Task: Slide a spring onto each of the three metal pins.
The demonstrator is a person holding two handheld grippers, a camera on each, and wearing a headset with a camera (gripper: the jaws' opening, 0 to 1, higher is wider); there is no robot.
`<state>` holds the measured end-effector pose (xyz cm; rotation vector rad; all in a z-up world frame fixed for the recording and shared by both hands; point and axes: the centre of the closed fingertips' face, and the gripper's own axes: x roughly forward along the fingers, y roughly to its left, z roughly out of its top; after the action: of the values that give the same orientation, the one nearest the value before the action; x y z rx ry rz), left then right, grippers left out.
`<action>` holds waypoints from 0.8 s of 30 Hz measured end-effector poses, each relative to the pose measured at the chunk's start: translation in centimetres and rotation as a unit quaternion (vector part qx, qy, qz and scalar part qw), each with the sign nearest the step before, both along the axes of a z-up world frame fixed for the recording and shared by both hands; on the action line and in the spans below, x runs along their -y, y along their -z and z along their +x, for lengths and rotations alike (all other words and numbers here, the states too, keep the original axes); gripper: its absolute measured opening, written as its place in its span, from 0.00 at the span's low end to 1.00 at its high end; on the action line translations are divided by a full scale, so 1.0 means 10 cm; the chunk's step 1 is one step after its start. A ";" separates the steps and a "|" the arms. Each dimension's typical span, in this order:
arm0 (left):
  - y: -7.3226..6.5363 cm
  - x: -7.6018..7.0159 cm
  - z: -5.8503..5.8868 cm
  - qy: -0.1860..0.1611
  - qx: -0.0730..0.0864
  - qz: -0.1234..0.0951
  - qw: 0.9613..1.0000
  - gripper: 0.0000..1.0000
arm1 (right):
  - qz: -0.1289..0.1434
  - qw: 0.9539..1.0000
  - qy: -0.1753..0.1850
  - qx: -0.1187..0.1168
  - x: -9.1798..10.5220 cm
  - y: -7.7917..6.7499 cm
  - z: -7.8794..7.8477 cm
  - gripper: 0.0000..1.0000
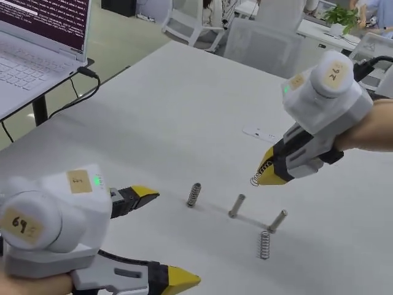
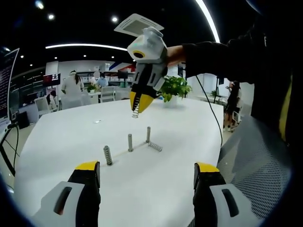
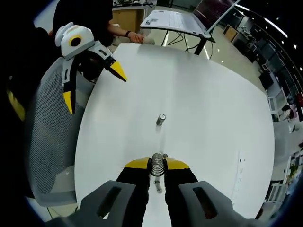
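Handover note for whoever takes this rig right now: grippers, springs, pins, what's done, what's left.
Left hand-held gripper: open, empty.
Right hand-held gripper: shut on a small steel coil spring, above the pins.
Head view: upright spring on the left appears already seated on its pin. The middle bare metal pin and right bare metal pin are empty. A loose spring lies on the white table beside the right one.
Left: seat the held spring, then the loose one.

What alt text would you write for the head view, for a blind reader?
The right gripper holds a spring above two bare pins on a white table. A second spring stands upright beside them, a third spring lies loose, and the open left gripper hovers nearby.
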<state>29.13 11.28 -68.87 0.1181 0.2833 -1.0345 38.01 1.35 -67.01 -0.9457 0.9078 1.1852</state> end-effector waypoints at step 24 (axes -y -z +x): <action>0.00 0.01 -0.04 -0.003 -0.005 0.000 1.000 0.80 | -0.056 0.998 -0.001 -0.022 0.07 0.48 0.22 0.09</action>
<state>28.76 11.15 -68.88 0.1119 0.2915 -1.0300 40.24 0.66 -71.83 -1.0142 1.0166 1.1712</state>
